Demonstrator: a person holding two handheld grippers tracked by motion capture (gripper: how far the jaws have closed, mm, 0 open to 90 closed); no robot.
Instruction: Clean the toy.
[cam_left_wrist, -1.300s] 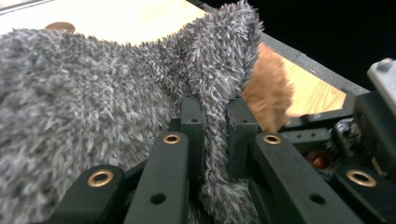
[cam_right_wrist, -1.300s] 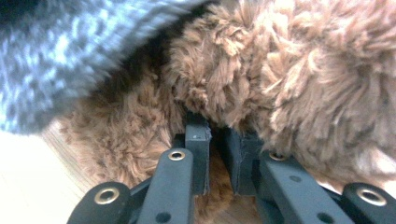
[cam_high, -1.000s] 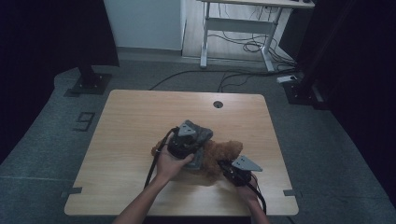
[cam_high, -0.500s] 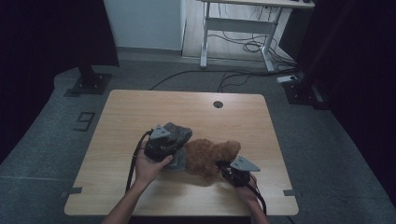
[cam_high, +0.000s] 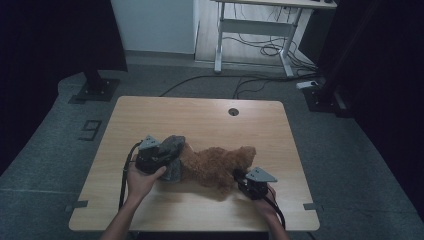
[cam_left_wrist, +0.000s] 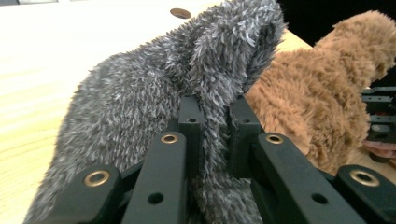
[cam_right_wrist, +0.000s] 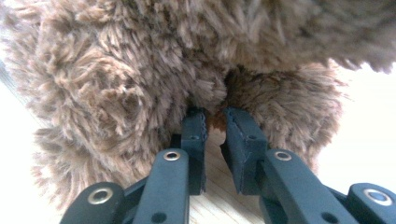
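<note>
A brown plush toy (cam_high: 215, 167) lies across the front middle of the wooden table (cam_high: 200, 115). A grey fuzzy cloth (cam_high: 174, 170) hangs at its left end. My left gripper (cam_high: 167, 150) is shut on a fold of that cloth (cam_left_wrist: 140, 93), pinched between the jaws of the left gripper (cam_left_wrist: 215, 116). The brown toy (cam_left_wrist: 299, 88) lies just beyond it. My right gripper (cam_high: 239, 176) holds the toy's right end. Its jaws have just been opening a little, and a tuft of brown fur (cam_right_wrist: 140, 70) is still caught between the tips of the right gripper (cam_right_wrist: 214, 122).
A round cable hole (cam_high: 233, 111) sits near the table's far edge. Behind the table stand a white desk frame (cam_high: 252, 35) and loose cables (cam_high: 260, 50) on the floor. Black stand bases (cam_high: 95, 87) flank the table. Bare tabletop stretches left and behind the toy.
My left hand has moved left with the grey cloth, drawing it away from the brown toy. The toy now lies more stretched out. The right hand has stayed put.
</note>
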